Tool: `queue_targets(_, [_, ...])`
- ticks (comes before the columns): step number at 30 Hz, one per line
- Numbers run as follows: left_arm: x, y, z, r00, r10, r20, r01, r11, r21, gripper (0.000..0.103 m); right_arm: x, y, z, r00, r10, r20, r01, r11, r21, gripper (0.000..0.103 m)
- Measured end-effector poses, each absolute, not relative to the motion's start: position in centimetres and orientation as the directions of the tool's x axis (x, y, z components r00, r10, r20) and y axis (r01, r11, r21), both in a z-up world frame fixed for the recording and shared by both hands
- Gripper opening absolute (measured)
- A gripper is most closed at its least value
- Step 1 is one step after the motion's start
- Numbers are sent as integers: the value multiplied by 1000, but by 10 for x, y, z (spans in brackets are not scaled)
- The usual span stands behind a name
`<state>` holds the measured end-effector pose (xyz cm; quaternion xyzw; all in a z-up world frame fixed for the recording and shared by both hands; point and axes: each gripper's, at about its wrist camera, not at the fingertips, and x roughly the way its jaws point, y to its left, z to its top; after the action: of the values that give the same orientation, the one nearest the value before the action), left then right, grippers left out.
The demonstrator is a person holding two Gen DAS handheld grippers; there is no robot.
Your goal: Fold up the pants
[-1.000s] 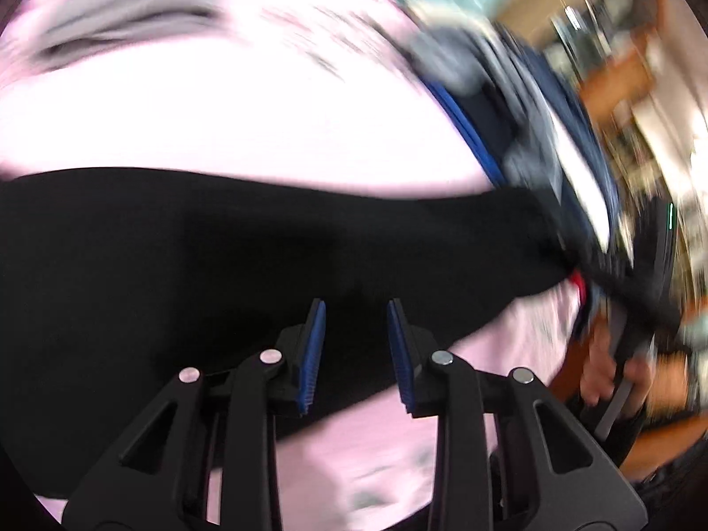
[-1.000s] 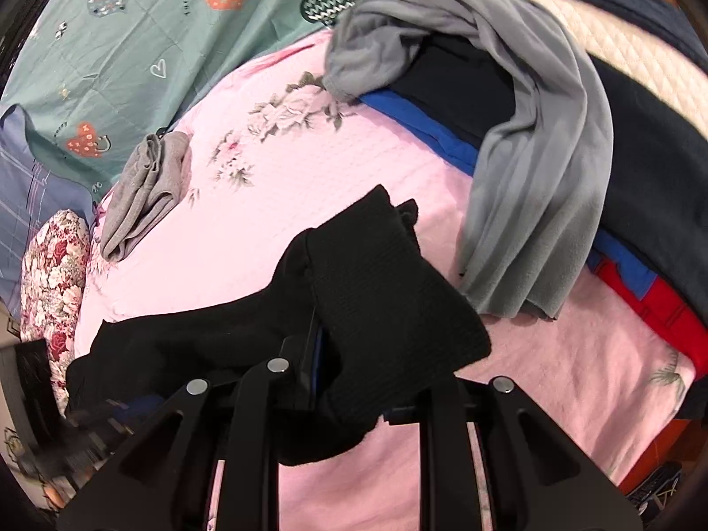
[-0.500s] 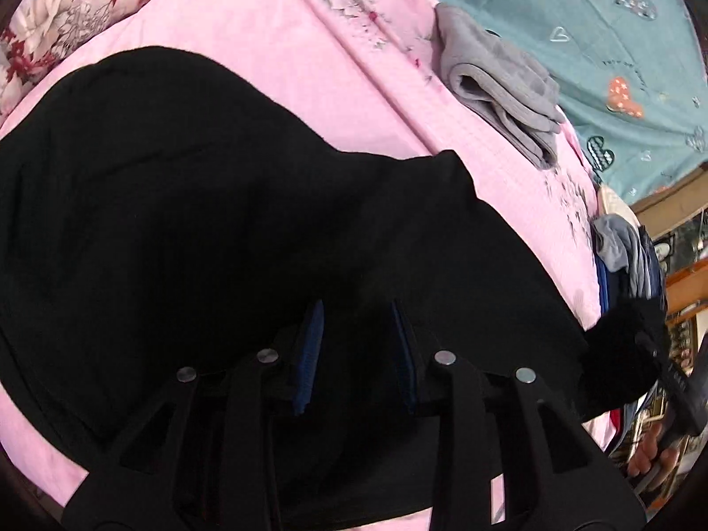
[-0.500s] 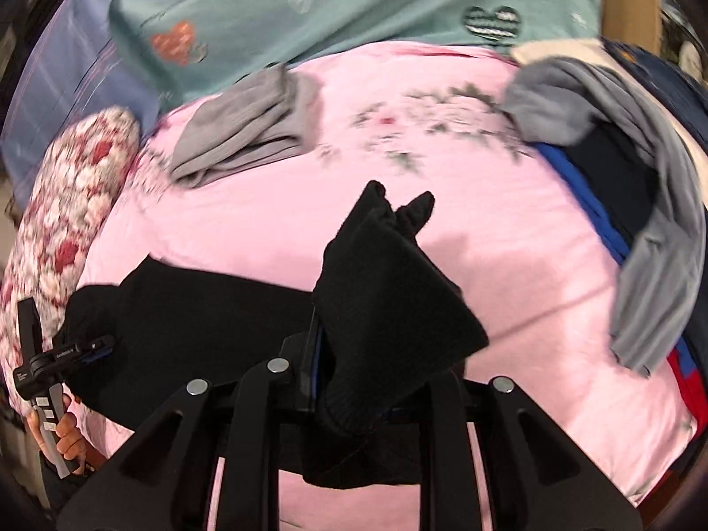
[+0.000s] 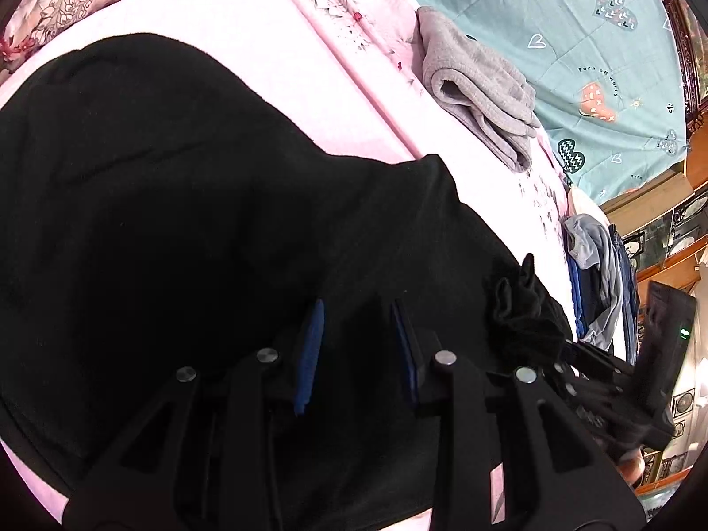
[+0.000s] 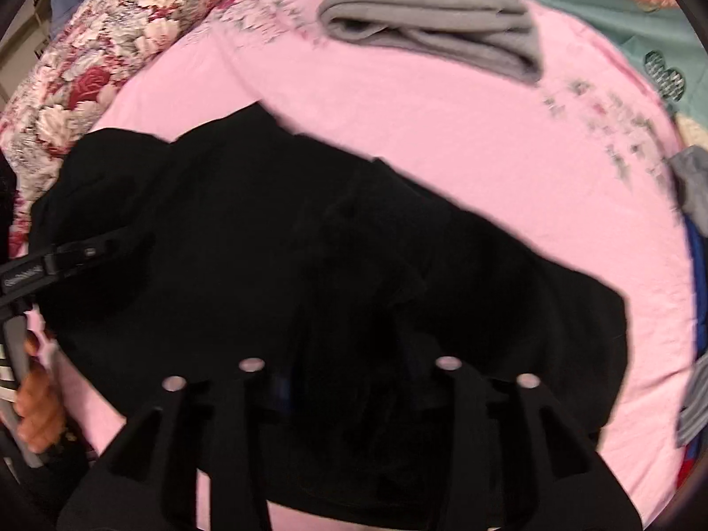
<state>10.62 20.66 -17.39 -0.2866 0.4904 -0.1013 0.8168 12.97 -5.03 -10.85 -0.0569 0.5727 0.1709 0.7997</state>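
The black pants (image 5: 177,221) lie across the pink sheet (image 5: 287,35). My left gripper (image 5: 357,345) points down into them, its blue pads a little apart with black cloth bunched between, apparently clamped. My right gripper (image 5: 571,349) comes in from the right, and the cuff end (image 5: 522,296) pokes up at its tips. In the right wrist view the pants (image 6: 309,230) fill the middle. The right gripper (image 6: 349,376) hangs over them, blurred, its jaws opening with the leg end still between them. The left gripper (image 6: 95,250) reaches onto the pants' left corner.
A folded grey garment (image 5: 478,88) lies further up the pink sheet (image 6: 442,132). A heap of grey, blue and dark clothes (image 5: 593,274) sits at the right. A floral pillow (image 6: 110,44) borders the left, and a teal heart-print sheet (image 5: 553,22) lies behind. A hand (image 6: 37,398) holds the left handle.
My right gripper swung left with the leg end and brought it over the rest of the pants; the cuff no longer stands up before its camera. My left gripper shifted, then held still.
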Motion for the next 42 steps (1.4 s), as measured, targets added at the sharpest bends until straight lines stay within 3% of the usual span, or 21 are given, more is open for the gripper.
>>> queue_targets(6, [104,208,-174,506,-437,-744,-112,822,-558,32,108,-62,-54,269,442,-856,-437,847,301,57])
queue_targets(8, [103,206,-174,516,-425,-744,-108,829,-548,32,106,-86,-37,389,389,-835,-384,892,237,57])
queue_targets(10, [103,205,-174,520,-415,-746,-106,836,-539,32,111,-98,-36,470,280,-837,-326,936,130,45])
queue_targets(11, [103,204,-173,521,-410,-748,-106,839,-534,32,116,-105,-41,483,228,-846,-292,952,90,23])
queue_targets(12, [103,204,-173,521,-407,-750,-107,841,-531,32,121,-110,-49,463,221,-858,-272,957,100,13])
queue_targets(14, [103,204,-172,519,-403,-754,-110,843,-526,32,131,-112,-66,401,285,-871,-268,945,186,10])
queue_targets(19, [103,205,-173,519,-403,-753,-111,842,-527,32,132,-73,-110,244,378,-893,-334,898,288,10])
queue_targets(23, [103,204,-173,528,-397,-751,-105,847,-521,32,127,-58,-113,274,323,-906,-375,903,209,10])
queue_targets(29, [104,205,-173,523,-401,-752,-105,846,-523,32,111,-104,-83,302,408,-862,-293,900,324,13])
queue_targets(31, [104,205,-173,522,-399,-754,-109,845,-523,32,99,-126,-73,347,394,-851,-264,912,315,19])
queue_targets(34, [104,203,-172,525,-384,-759,-110,854,-508,32,85,-173,-68,391,359,-848,-176,933,314,20])
queue_targets(41, [106,198,-171,516,-349,-783,-124,873,-471,32,57,-212,-121,264,382,-885,-86,924,374,20])
queue_targets(42, [106,197,-170,516,-343,-785,-126,876,-465,32,52,-214,-121,307,392,-867,-93,919,382,20])
